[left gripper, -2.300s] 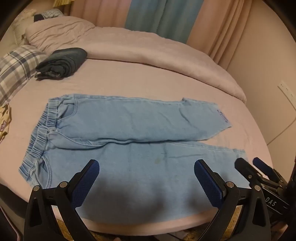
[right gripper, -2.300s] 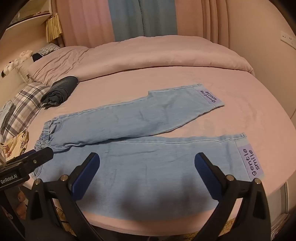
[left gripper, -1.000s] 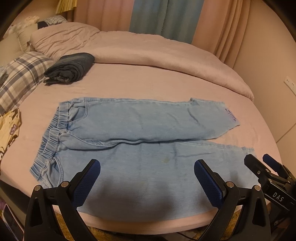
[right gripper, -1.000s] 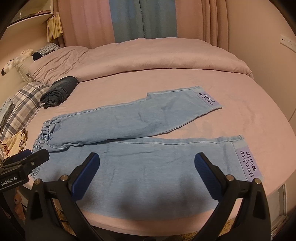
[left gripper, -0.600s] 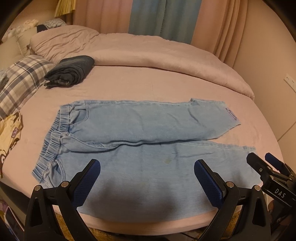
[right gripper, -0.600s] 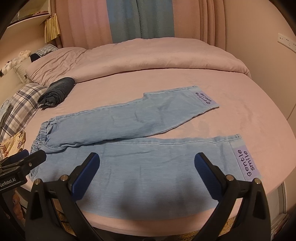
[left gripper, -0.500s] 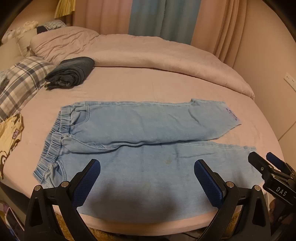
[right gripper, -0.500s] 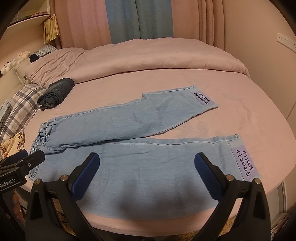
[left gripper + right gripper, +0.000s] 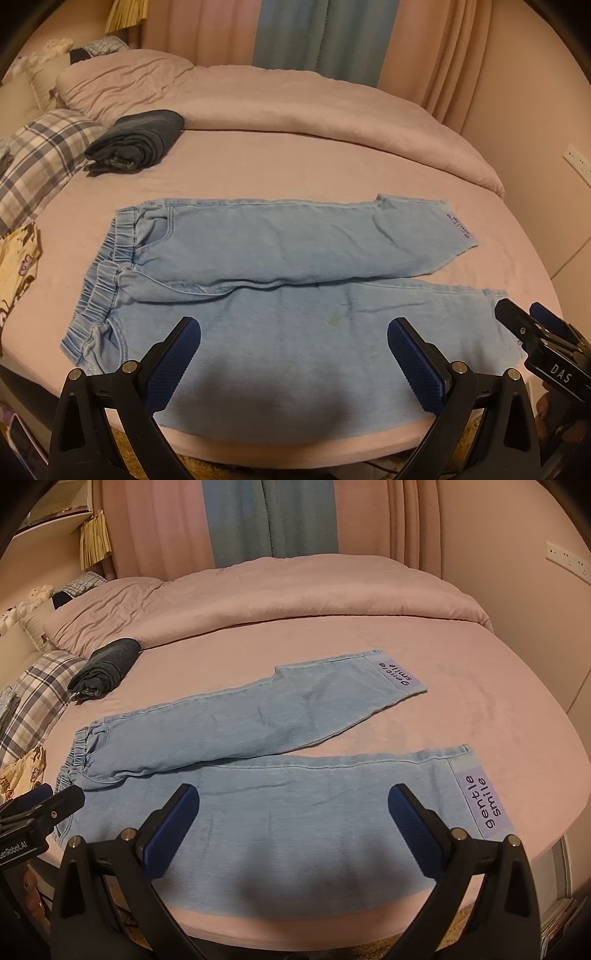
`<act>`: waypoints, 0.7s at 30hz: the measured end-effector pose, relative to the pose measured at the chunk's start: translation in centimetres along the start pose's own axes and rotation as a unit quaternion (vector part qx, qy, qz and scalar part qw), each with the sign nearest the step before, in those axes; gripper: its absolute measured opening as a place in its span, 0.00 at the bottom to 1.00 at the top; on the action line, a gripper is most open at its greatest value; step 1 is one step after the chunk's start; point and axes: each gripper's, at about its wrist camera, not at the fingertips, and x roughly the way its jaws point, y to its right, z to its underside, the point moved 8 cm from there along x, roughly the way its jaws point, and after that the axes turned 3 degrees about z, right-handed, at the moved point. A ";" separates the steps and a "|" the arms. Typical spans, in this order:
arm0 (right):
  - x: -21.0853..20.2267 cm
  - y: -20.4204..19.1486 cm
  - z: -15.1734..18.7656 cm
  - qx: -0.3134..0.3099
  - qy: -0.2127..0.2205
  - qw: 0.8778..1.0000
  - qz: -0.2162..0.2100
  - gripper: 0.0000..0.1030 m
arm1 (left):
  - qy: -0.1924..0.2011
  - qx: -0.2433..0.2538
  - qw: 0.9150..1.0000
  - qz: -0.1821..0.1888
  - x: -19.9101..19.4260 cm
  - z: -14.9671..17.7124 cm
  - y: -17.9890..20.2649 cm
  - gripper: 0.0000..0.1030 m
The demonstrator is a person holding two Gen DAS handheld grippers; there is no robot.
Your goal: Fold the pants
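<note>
Light blue denim pants (image 9: 280, 295) (image 9: 280, 775) lie flat on the pink bed, waistband (image 9: 103, 280) at the left, both legs running right and splayed apart at the cuffs. Each cuff carries a lilac "gentle smile" label (image 9: 484, 801). My left gripper (image 9: 293, 328) hovers open above the near leg, closer to the waist end. My right gripper (image 9: 293, 794) hovers open above the near leg, nearer the cuff. Neither holds anything. Each gripper shows at the edge of the other's view.
A folded dark garment (image 9: 136, 142) (image 9: 105, 666) lies at the back left. Plaid pillow (image 9: 40, 155) and a yellow printed cloth (image 9: 16, 258) sit at the left edge. A bunched pink duvet (image 9: 295, 103) runs across the back. The bed's front edge (image 9: 295, 448) is right below the grippers.
Both views have drifted slightly, the pants sitting a little further right and lower in the left wrist view. Both grippers stay open; the pants have not moved.
</note>
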 end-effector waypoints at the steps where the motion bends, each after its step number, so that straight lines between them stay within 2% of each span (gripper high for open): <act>1: 0.0 0.0 0.0 0.001 0.000 1.000 0.000 1.00 | 0.000 -0.001 1.000 0.002 0.0 0.0 0.0 0.99; 21: 0.2 0.9 0.3 0.005 -0.002 1.000 0.019 0.99 | 0.000 -0.004 1.000 0.016 0.3 -0.1 0.1 0.99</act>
